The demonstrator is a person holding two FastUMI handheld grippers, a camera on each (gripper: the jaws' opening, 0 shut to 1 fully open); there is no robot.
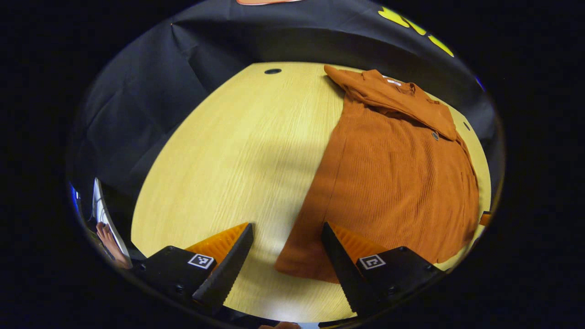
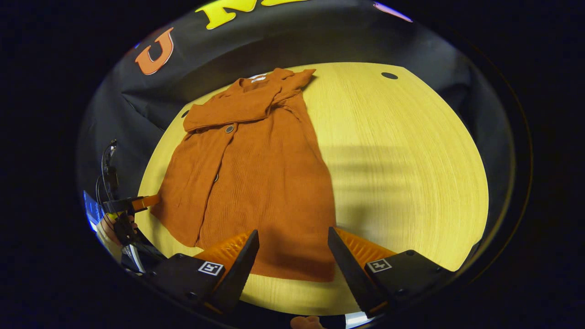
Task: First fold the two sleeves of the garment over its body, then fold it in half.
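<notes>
With both tongs standing wide and holding nothing, the left tongs (image 1: 287,256) hang over the near left corner of the hem and the right tongs (image 2: 292,256) over the near hem toward its right corner. Just ahead of them the rust-brown garment (image 1: 393,183) lies flat on the pale wooden bench (image 1: 237,151), hem nearest, collar (image 2: 258,80) farthest. Beyond, one sleeve (image 2: 228,109) lies folded across the chest below the collar, and the other sleeve (image 2: 297,80) looks bunched over the shoulder near the neck, though how neatly it sits I cannot tell. Judgement: the sleeves appear in, so the half-fold is the step at hand. To do it well, pinch each hem corner through all layers, lift together and level, carry straight away toward the collar, keeping the cloth taut between the tongs so the sleeves do not slide out, and lay hem on shoulders squarely.
</notes>
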